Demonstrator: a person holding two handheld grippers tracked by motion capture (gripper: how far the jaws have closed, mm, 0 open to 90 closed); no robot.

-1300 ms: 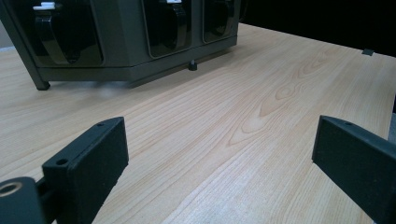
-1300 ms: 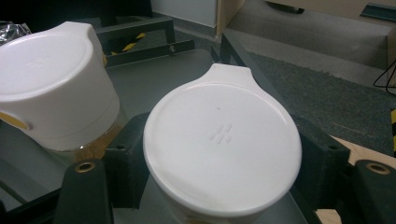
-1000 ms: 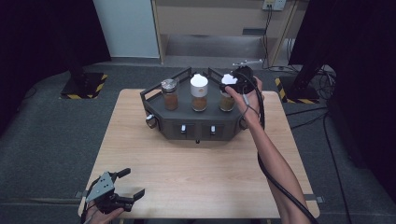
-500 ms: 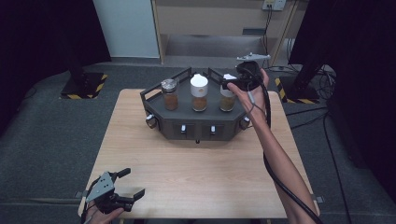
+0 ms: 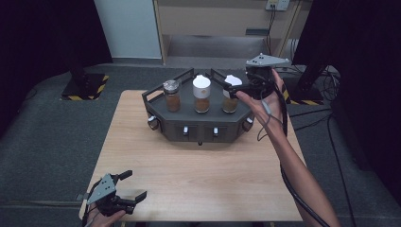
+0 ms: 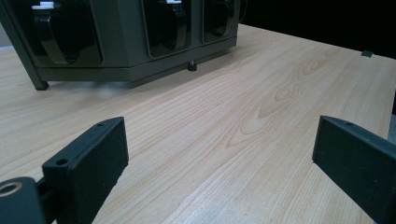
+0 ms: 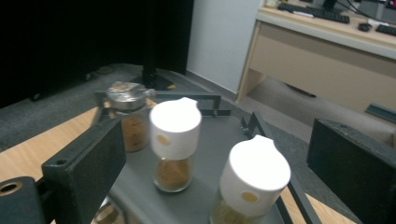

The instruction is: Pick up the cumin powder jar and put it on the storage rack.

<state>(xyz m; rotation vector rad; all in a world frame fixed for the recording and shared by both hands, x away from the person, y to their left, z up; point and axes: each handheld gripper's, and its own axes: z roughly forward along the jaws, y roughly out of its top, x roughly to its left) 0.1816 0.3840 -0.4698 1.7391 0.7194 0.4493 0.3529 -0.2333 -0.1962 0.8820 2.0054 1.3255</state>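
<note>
Now, right gripper (image 5: 235,88): jaws have just been opening, wide apart, nothing between the pads, just beside the right jar (image 5: 231,93).
Right jar: white lid, stands upright on the dark rack (image 5: 201,125), released.
Left gripper (image 5: 134,185): open and empty, low at the near table (image 5: 198,175) edge.
Other jars: middle jar (image 5: 202,94) and metal-lid jar (image 5: 172,95), upright.

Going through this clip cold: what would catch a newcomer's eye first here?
Three spice jars standing in a row on a dark angular rack at the table's far side: a metal-lidded jar, a middle white-capped jar and a right white-capped jar. The right claw hangs by the right one, its jaws having just been opening with nothing between them. The left claw rests open at the near left corner of the table.
</note>
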